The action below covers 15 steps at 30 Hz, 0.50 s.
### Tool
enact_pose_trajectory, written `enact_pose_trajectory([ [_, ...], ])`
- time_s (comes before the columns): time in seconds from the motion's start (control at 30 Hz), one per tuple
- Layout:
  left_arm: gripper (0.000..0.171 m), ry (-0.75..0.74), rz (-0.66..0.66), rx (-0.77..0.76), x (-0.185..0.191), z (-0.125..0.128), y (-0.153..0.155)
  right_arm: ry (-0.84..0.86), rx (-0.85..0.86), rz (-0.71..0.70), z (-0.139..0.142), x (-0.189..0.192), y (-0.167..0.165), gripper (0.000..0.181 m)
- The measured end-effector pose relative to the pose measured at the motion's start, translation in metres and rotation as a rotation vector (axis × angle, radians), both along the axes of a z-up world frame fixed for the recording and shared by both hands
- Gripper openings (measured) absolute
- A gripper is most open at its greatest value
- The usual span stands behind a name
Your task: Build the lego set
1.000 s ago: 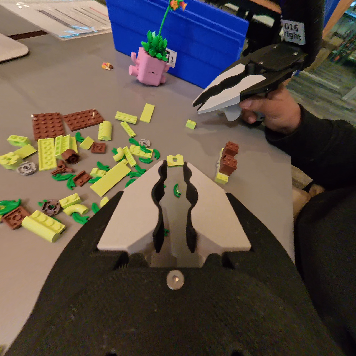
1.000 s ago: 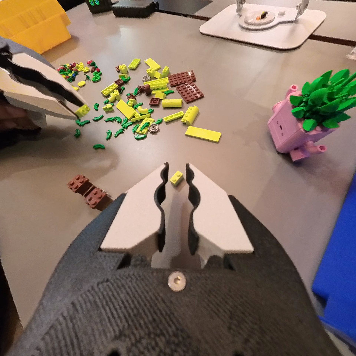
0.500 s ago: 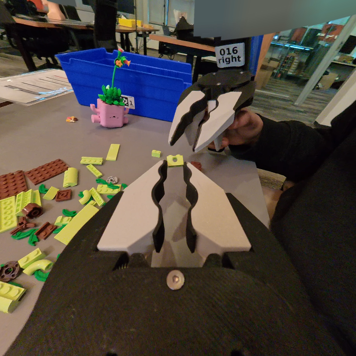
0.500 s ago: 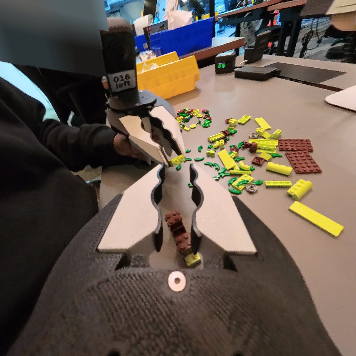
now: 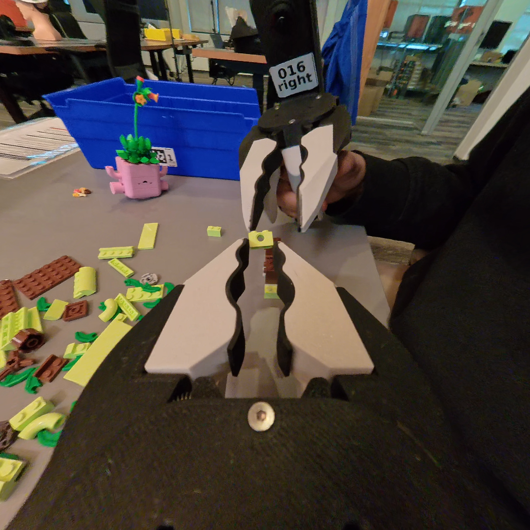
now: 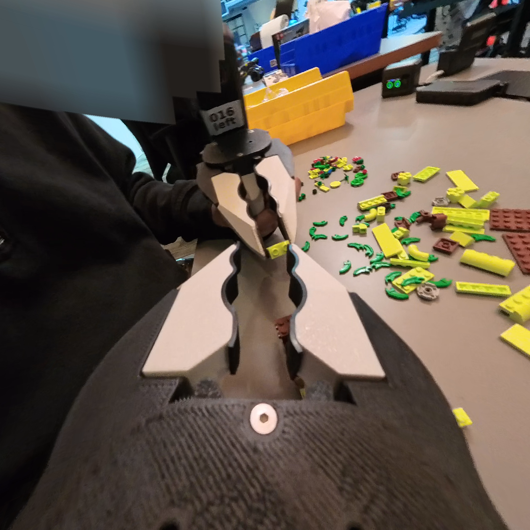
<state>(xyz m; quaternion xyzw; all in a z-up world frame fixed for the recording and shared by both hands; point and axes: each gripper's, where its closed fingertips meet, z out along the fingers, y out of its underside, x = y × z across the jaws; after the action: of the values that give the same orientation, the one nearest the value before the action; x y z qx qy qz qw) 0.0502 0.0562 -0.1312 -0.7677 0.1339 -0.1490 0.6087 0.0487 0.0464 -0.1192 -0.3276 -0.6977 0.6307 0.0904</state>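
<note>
Your left gripper pinches the lime brick at its tips, mid-frame, raised off the table, likely for a handover. Your right gripper meets it with jaws apart, empty, ready to regrip. The brown stack lies just below.

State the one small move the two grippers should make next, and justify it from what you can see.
Probably bring the open right gripper in around the lime brick, which the left gripper pinches at its fingertips. The two tips nearly meet, above the brown stack on the table, suggesting a handover or regrip.
</note>
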Motion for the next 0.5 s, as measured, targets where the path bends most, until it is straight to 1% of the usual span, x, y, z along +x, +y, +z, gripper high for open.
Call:
enact_pose_trajectory([
  [0.03, 0.014, -0.029, -0.025, -0.001, 0.002, 0.001, -0.001, 0.027, 0.013, 0.014, 0.001, 0.002, -0.002, 0.029],
  [0.17, 0.013, -0.140, -0.126, -0.009, 0.010, 0.005, -0.008, 0.117, 0.100, 0.034, 0.001, 0.007, -0.003, 0.019],
  [0.37, 0.013, -0.123, -0.199, -0.040, 0.023, 0.001, -0.012, 0.128, 0.132, 0.075, 0.000, 0.013, -0.008, 0.019],
  [0.5, 0.013, -0.119, -0.201, -0.046, 0.024, 0.000, -0.012, 0.109, 0.154, 0.092, -0.005, 0.014, -0.010, 0.016],
])
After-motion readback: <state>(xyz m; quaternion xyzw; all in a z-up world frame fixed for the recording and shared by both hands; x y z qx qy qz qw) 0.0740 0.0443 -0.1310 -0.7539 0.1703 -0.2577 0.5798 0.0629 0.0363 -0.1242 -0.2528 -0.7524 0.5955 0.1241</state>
